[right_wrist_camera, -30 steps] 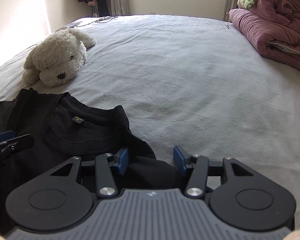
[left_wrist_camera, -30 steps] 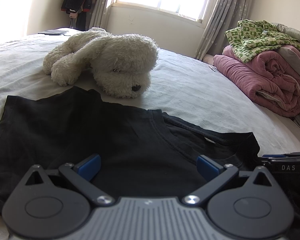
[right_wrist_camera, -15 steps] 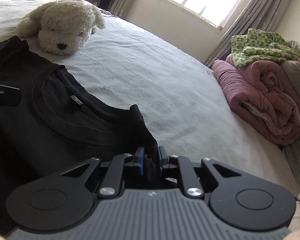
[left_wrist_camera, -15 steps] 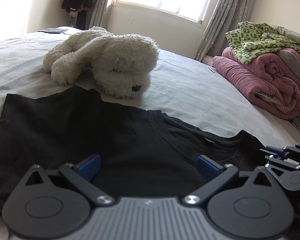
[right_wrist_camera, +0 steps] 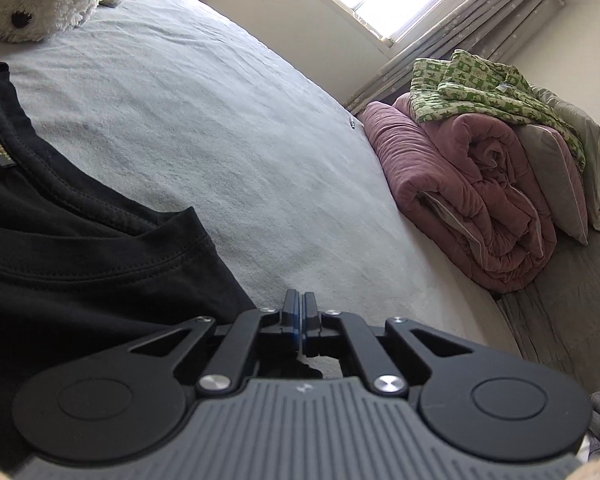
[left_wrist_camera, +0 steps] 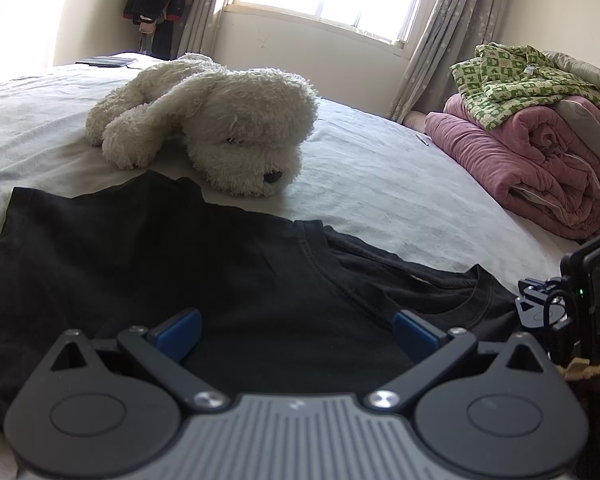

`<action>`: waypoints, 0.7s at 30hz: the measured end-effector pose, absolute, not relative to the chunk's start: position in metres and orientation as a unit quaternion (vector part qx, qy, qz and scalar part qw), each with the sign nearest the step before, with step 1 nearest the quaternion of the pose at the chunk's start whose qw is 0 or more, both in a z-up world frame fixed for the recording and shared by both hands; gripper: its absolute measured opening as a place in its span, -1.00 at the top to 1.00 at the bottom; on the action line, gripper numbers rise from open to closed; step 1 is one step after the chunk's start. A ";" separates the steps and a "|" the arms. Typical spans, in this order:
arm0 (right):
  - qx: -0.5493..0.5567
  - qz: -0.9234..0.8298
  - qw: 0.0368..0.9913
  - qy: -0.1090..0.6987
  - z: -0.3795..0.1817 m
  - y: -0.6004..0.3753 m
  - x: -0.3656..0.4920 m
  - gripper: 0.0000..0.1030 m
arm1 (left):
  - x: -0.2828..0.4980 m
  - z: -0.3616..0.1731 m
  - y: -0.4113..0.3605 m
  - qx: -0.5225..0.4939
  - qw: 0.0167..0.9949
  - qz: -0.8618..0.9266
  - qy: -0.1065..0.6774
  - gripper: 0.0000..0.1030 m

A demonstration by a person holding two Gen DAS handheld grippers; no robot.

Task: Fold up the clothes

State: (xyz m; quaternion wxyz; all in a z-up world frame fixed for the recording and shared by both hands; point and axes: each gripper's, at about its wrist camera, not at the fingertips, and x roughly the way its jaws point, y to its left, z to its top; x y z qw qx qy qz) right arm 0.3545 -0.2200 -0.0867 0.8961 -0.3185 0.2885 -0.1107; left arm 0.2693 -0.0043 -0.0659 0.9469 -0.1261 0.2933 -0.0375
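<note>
Across the wide bed (left_wrist_camera: 380, 184), covered in a pale, faintly wrinkled sheet, a black T-shirt (left_wrist_camera: 180, 264) lies spread at the near edge with its ribbed collar facing up the mattress and a small woven label inside the neck. Its cloth looks thin, soft cotton jersey, limp and matte, with stitched hems at collar and sleeve. Against the far side a rolled pink quilt (right_wrist_camera: 472, 188), thick and plush, carries a crumpled green-checked garment (right_wrist_camera: 496, 92). A shaggy white toy dog (left_wrist_camera: 220, 136) lies just beyond the shirt's far hem, close but seemingly not on it.

Folding appears to be at its opening: the shirt is flat and one corner is being taken. The right tongs (right_wrist_camera: 300, 312) have just been closing, and their blue pads now stand pressed together at the shirt's sleeve edge; dark cloth shows below the pads, so they seem to pinch the fabric, though the bite itself is mostly hidden. The left tongs (left_wrist_camera: 296, 332) hover over the shirt's middle with blue pads wide apart, holding nothing.

Next, I judge, the left tongs should take the matching edge, and both should lift and carry it across evenly, since such slack cloth will sag and bunch.
</note>
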 end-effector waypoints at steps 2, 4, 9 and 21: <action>-0.286 -0.113 0.904 0.298 -0.079 -0.230 0.360 1.00 | 0.269 -0.066 -0.004 -0.126 0.947 -0.037 0.293 -0.99; -0.247 -0.105 0.913 0.308 -0.070 -0.239 0.363 1.00 | 0.269 -0.066 -0.004 -0.126 0.947 -0.037 0.293 -0.99; -0.184 -0.090 0.920 0.333 -0.040 -0.255 0.356 0.04 | 0.269 -0.066 -0.005 -0.125 0.947 -0.037 0.293 -0.99; -0.064 -0.043 0.913 0.400 -0.009 -0.305 0.317 0.00 | 0.269 -0.066 -0.005 -0.123 0.947 -0.036 0.293 -0.99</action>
